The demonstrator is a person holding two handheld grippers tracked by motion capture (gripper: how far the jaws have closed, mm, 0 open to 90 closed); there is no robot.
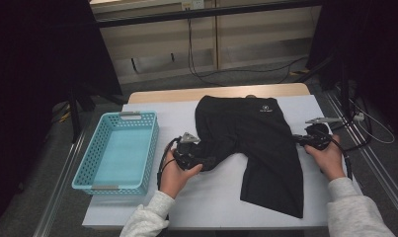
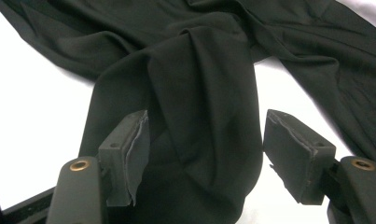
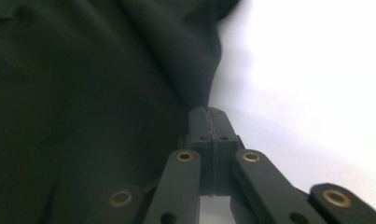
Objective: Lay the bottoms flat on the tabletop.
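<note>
Your left gripper [image 2: 204,154] wide around black shorts [image 1: 256,143], your right gripper [image 3: 209,116] pinching their edge near the table's right edge, blue basket [image 1: 95,170] empty at the left edge

A light blue perforated basket [image 1: 118,150] stands at the left of the white-covered tabletop [image 1: 211,197], its long side running away from the person. Beyond the tabletop, black cables [image 1: 221,74] trail across the grey floor [image 1: 152,84] before a pale wall panel [image 1: 246,39].
</note>
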